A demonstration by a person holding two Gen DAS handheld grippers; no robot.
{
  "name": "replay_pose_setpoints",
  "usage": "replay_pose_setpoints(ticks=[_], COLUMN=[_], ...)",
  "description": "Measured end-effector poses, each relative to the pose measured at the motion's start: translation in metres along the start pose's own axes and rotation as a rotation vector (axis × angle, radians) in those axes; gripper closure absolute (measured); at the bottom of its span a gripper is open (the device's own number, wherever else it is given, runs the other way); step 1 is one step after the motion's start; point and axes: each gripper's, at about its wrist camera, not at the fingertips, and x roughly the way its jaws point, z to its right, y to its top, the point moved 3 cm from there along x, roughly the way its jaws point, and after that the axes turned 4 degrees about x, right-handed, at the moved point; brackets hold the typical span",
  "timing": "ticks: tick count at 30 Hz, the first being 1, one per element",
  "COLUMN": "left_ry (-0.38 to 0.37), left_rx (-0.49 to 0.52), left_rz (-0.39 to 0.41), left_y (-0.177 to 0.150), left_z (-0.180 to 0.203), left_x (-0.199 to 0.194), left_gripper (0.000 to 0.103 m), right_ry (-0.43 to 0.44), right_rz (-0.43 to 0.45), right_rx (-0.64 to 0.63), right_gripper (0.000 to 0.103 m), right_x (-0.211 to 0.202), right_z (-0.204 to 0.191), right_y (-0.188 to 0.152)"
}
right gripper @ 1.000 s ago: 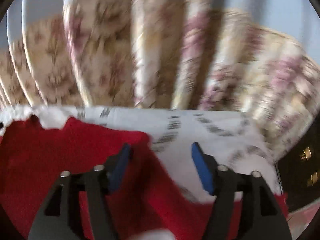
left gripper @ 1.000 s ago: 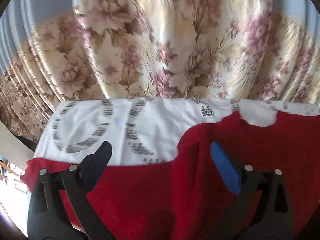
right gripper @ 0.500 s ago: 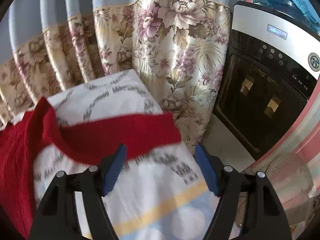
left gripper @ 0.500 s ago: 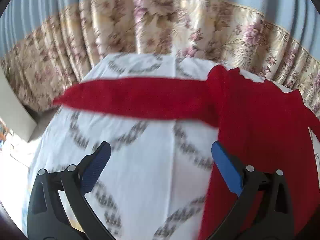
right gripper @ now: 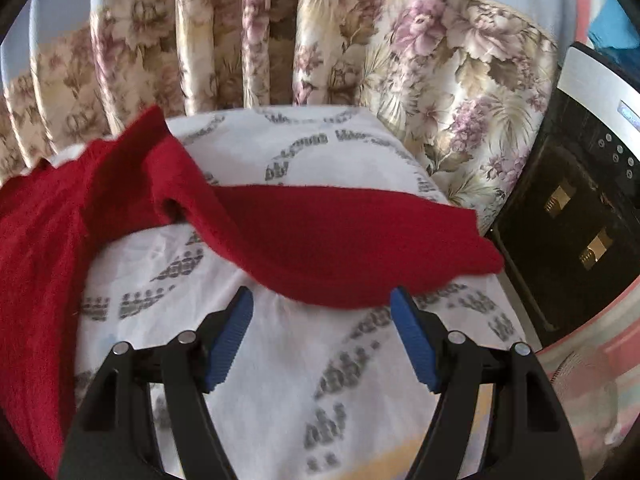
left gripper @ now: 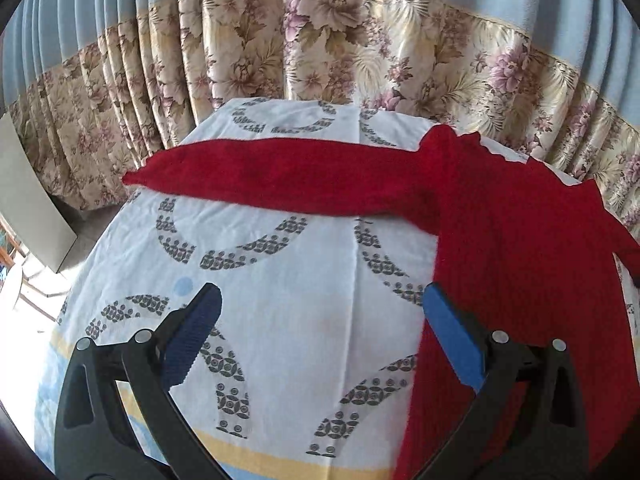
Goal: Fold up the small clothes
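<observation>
We see a red knitted sweater (left gripper: 520, 240) spread on a table covered by a white patterned cloth (left gripper: 280, 300), with a floral curtain (left gripper: 320, 48) behind. In the left wrist view the body of the garment fills the right side of the frame, and its left sleeve (left gripper: 280, 178) stretches flat across the middle towards the left edge. In the right wrist view the body lies at the left of the frame and the right sleeve (right gripper: 352, 240) reaches across the centre to the right, with a small fold or bunch near the shoulder. A dark water dispenser (right gripper: 580, 200) stands at the far right.

Our left gripper (left gripper: 320, 336) hangs above the cloth with its blue pads wide apart and nothing between them. Our right gripper (right gripper: 322, 336) is likewise spread wide and empty, just short of the lower edge of the right sleeve.

We judge that the garment is laid out and the folding proper has not begun. The next move likely calls for each claw to close on a sleeve near its cuff and carry it inward over the body, pinching only the knit and not the cloth beneath.
</observation>
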Motion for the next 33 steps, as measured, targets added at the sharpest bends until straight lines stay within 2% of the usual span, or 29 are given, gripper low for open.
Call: replay_pose_setpoints(ticks=[3, 4, 5, 6, 8, 12, 15, 17, 20, 25, 29, 33], left_ry=[-0.007, -0.011, -0.013, -0.016, -0.022, -0.03, -0.039, -0.046, -0.061, -0.081, -0.096, -0.121], left_rx=[0.011, 0.014, 0.016, 0.018, 0.024, 0.032, 0.028, 0.024, 0.024, 0.032, 0.029, 0.008], left_rz=[0.006, 0.006, 0.007, 0.007, 0.007, 0.01, 0.013, 0.011, 0.014, 0.021, 0.021, 0.014], left_y=[0.005, 0.006, 0.007, 0.008, 0.011, 0.015, 0.019, 0.022, 0.028, 0.035, 0.042, 0.048], left_z=[0.006, 0.008, 0.01, 0.012, 0.016, 0.025, 0.03, 0.034, 0.041, 0.055, 0.064, 0.07], left_x=[-0.001, -0.001, -0.001, 0.0, 0.001, 0.004, 0.006, 0.008, 0.011, 0.014, 0.019, 0.025], left_gripper=[0.003, 0.003, 0.003, 0.003, 0.003, 0.003, 0.003, 0.003, 0.003, 0.003, 0.003, 0.003], right_ry=[-0.015, -0.025, -0.031, -0.029, -0.028, -0.117, -0.177, -0.188, -0.113, 0.041, 0.219, 0.369], right_rz=[-0.015, -0.022, -0.041, -0.039, -0.038, 0.05, 0.117, 0.158, 0.182, 0.221, 0.258, 0.261], right_rx=[0.009, 0.017, 0.028, 0.036, 0.047, 0.106, 0.201, 0.269, 0.362, 0.433, 0.426, 0.329], right_gripper=[0.033, 0.039, 0.059, 0.066, 0.09, 0.092, 0.093, 0.092, 0.092, 0.093, 0.093, 0.093], right_x=[0.009, 0.012, 0.018, 0.02, 0.022, 0.012, 0.003, -0.002, -0.004, -0.015, -0.033, -0.048], right_z=[-0.001, 0.001, 0.004, 0.006, 0.011, 0.032, 0.062, 0.081, 0.091, 0.065, 0.008, -0.072], right_y=[0.007, 0.01, 0.012, 0.015, 0.023, 0.042, 0.06, 0.074, 0.09, 0.106, 0.117, 0.12])
